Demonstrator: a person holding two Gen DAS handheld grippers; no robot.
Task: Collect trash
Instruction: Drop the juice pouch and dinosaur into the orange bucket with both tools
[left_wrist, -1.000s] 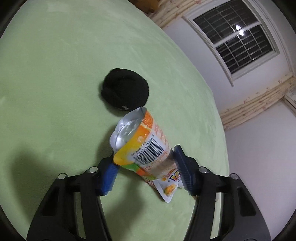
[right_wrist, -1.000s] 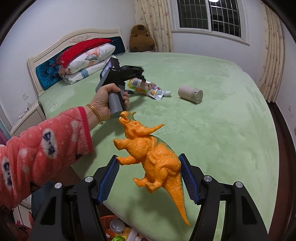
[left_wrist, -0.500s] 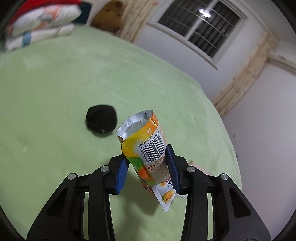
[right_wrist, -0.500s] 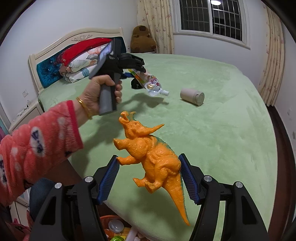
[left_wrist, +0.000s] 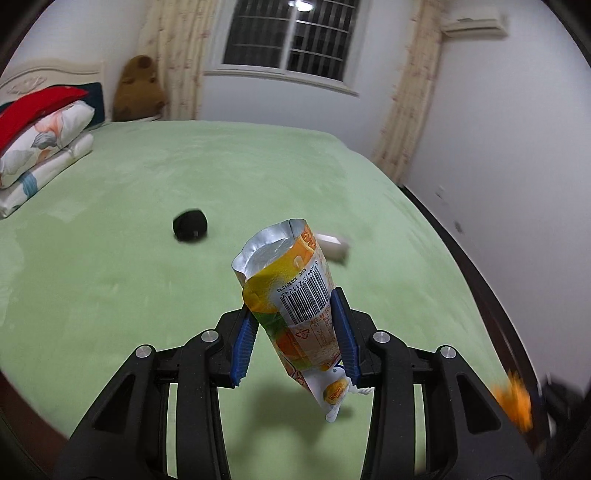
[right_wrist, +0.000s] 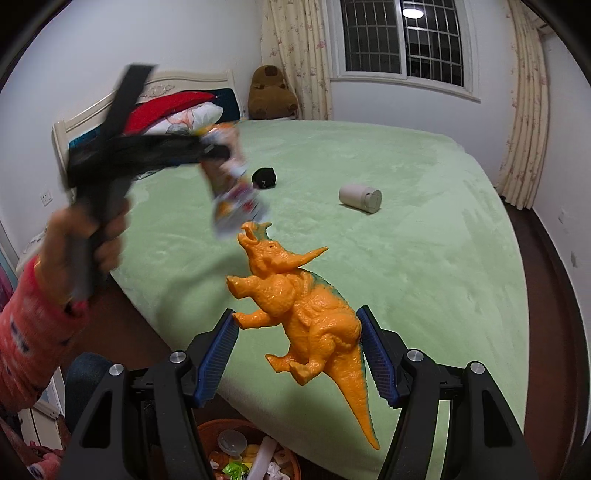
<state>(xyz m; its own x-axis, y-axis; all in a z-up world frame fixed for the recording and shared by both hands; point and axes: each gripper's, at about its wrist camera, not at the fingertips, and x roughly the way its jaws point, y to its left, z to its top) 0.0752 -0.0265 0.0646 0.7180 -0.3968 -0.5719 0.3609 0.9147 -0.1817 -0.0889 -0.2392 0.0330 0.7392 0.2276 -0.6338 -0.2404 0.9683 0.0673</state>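
Note:
My left gripper (left_wrist: 295, 339) is shut on an orange and silver snack wrapper (left_wrist: 291, 295) and holds it in the air above the green bed (left_wrist: 129, 277). The wrapper (right_wrist: 231, 184) and the left gripper (right_wrist: 218, 151) show blurred in the right wrist view. My right gripper (right_wrist: 297, 356) is shut on an orange toy dinosaur (right_wrist: 303, 314), held over the bed's near edge. An orange bin (right_wrist: 251, 452) holding trash stands on the floor below it.
A black round object (left_wrist: 190, 224) (right_wrist: 264, 178) and a white cylinder lying on its side (right_wrist: 360, 198) (left_wrist: 332, 246) lie on the bed. Pillows (left_wrist: 40, 147) and a brown plush toy (left_wrist: 138, 88) sit at the headboard. Dark floor runs along the right.
My left gripper has shut on the wrapper, lifted it off the bed and swung it back toward the bed's edge. My right gripper has stayed still with the dinosaur.

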